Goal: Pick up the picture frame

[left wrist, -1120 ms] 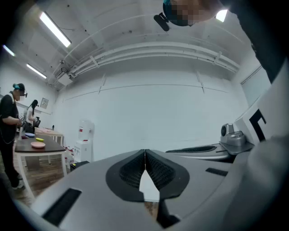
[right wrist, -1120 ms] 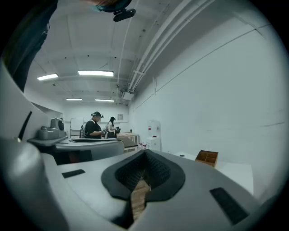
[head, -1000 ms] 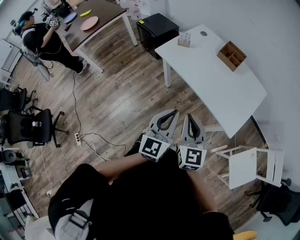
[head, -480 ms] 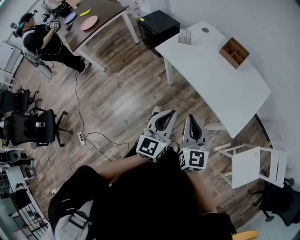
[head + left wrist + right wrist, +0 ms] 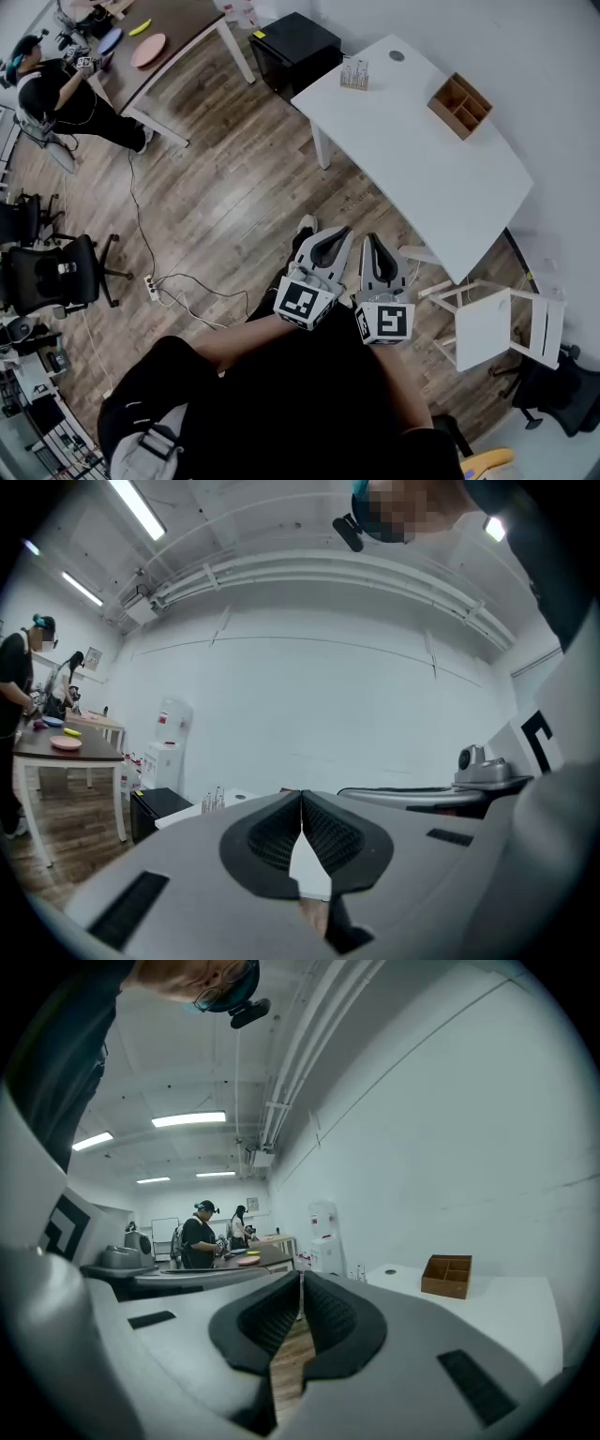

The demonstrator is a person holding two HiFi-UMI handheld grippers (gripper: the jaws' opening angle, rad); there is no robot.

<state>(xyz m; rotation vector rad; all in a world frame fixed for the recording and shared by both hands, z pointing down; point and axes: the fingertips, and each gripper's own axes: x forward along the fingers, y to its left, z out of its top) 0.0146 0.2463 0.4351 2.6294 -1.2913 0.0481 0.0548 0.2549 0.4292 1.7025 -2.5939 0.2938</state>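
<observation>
— The jaws first: how do they stand?

— Both pairs are pressed together with nothing between them. The left gripper (image 5: 301,794) has its pads meeting at the tips, and so does the right gripper (image 5: 301,1277). Only floor or worktop shows through the gaps below the tips.

— And the picture frame?

— I cannot pick it out in any view. Ahead of the jaws and off to their right stands a white worktop (image 5: 441,178). Toward its far end from the jaws sit a wooden compartment box (image 5: 460,105), a small clear rack (image 5: 354,73) and a little round disc (image 5: 397,55). None of them reads as a frame to me.

— So which way does the coming move go?

— My guess is forward and to the right, toward the worktop, since it is the nearest surface that carries anything. Both grippers are held close to the person's body, side by side, well apart from everything on it.

— Which one is nearer?

— The right gripper, slightly, because it is on the worktop's side. In its own view the box lies to the right of its jaws. In the left gripper view the rack lies to the left of that gripper's jaws.

— And the frame's long axis?

— I cannot tell until the frame is found. The jaws will need to part before any grasp anyway.
</observation>
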